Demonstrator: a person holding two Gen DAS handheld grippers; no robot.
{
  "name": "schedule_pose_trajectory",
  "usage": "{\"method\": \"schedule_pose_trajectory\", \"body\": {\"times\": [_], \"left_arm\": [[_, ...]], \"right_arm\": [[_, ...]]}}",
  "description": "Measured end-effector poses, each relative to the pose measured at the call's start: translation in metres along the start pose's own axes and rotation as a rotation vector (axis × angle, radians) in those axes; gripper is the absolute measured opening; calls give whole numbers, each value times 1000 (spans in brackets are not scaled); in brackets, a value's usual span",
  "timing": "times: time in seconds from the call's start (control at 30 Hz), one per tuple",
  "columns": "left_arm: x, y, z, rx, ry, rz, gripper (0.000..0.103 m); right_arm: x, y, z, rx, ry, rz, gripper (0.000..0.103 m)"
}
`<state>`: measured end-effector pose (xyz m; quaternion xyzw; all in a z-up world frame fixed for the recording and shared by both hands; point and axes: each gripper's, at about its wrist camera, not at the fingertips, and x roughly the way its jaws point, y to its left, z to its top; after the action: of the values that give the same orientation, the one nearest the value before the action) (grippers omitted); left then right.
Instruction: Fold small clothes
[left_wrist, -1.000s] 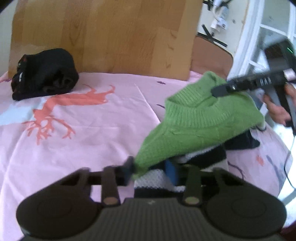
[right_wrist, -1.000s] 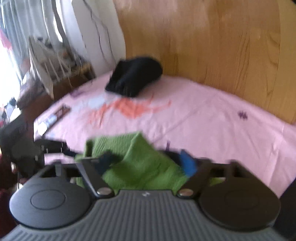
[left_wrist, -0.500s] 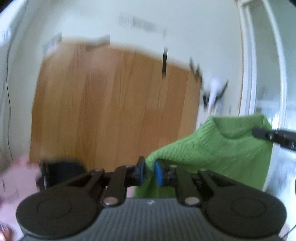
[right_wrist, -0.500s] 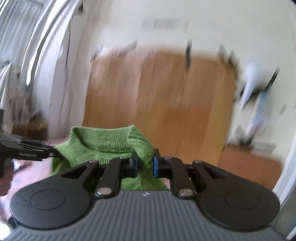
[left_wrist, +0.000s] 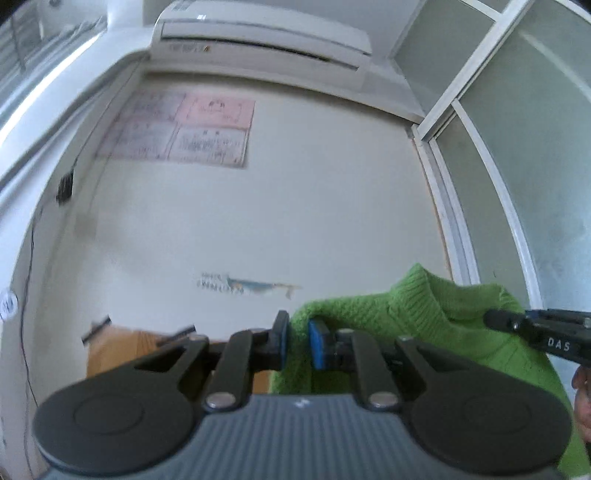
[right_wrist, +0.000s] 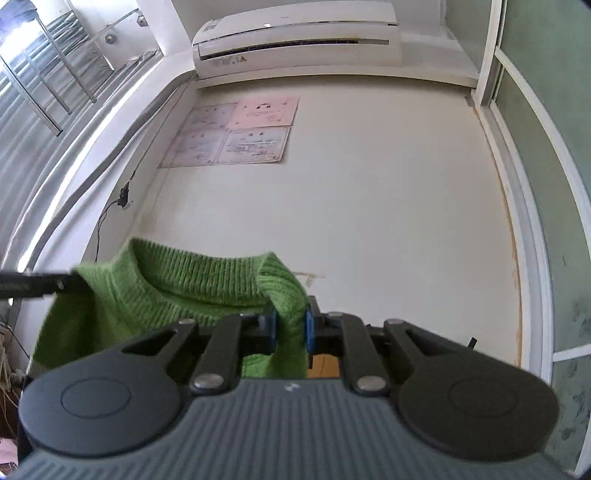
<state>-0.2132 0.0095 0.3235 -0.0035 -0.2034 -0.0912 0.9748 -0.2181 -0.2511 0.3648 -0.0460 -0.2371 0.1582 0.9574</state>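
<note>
Both grippers have risen from the pink bed cover, so each camera now looks at the cream wall (right_wrist: 369, 203) and the white air conditioner (left_wrist: 258, 40). Held up in the air, the green ribbed knitted sweater (right_wrist: 177, 291) hangs between them, its shoulder line running across: the left gripper (left_wrist: 295, 345) and the right gripper (right_wrist: 288, 328) are each clamped on one shoulder. Its lower part is hidden below the cameras.

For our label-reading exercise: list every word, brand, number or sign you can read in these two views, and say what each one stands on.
"DAS": on the right gripper, its arm.
Four wall notices: print too small to read.
Air conditioner stickers: too small.
Torn wall sticker: lettering blurred.
Green sweater, left gripper: no text.
</note>
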Motion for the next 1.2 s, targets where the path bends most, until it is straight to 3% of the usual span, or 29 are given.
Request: {"method": "schedule_pose_trajectory", "body": {"times": [0.17,0.27,0.37,0.43,0.47,0.5,0.57,0.6,0.73,0.9,1.0,1.17,1.2], "left_arm": [[22,-1,-23,18,58,38,12],[45,1,-53,21,156,64,12],[86,6,-102,36,269,123,14],[127,8,-154,68,391,186,22],[149,10,-186,95,483,198,25],[168,12,-225,130,600,221,25],[182,24,-288,117,830,268,16],[176,31,-307,56,882,240,15],[141,36,-345,-5,936,192,17],[121,24,-353,-57,972,69,20],[115,20,-350,-88,955,23,43],[101,7,-368,-135,1019,-42,44],[97,1,-376,-122,1040,-50,44]], "right_arm": [[15,-4,-16,18,28,1,17],[32,0,-32,32,89,-4,17],[63,-1,-66,34,170,-24,17],[103,-4,-108,57,268,-35,22],[124,-2,-133,79,336,-32,32],[144,-2,-165,86,422,-24,48],[168,-6,-224,80,561,-47,50],[169,-15,-254,93,637,-74,50],[121,-75,-317,261,759,-129,50],[31,-126,-360,379,908,-242,51],[-13,-126,-364,490,932,-217,51],[-16,-93,-379,505,1002,-144,51],[-12,-84,-383,480,1011,-141,46]]}}
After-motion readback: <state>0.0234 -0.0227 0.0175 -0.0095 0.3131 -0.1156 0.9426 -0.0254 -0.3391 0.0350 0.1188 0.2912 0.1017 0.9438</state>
